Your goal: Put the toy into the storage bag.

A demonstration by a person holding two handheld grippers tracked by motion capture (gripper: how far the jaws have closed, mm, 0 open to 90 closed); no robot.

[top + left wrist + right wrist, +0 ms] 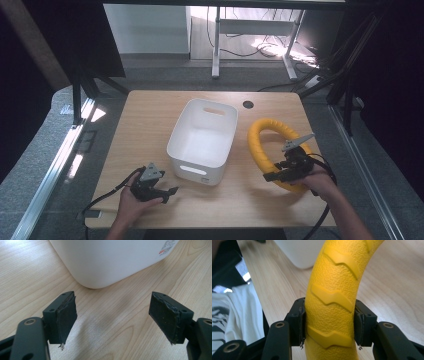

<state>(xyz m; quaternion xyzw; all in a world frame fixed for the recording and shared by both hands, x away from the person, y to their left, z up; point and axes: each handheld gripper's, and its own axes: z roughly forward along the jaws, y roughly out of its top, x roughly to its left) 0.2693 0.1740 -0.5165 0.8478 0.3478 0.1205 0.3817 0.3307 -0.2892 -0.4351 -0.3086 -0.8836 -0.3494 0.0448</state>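
A yellow ring (260, 140) with a raised tread pattern stands tilted off the table at the right, its near side gripped. My right gripper (274, 175) is shut on that near side; in the right gripper view both pads press the ring (332, 302) from either side. A white bin (202, 140) with handle slots sits in the middle of the wooden table (145, 125). My left gripper (170, 192) rests low at the front left, open, with bare wood between its pads (65, 317) and the bin's corner (100, 262) just ahead.
A round cable hole (248, 104) lies in the tabletop behind the bin. Black cables trail from both grippers over the front edge. Metal frame legs and a floor with cords lie beyond the table.
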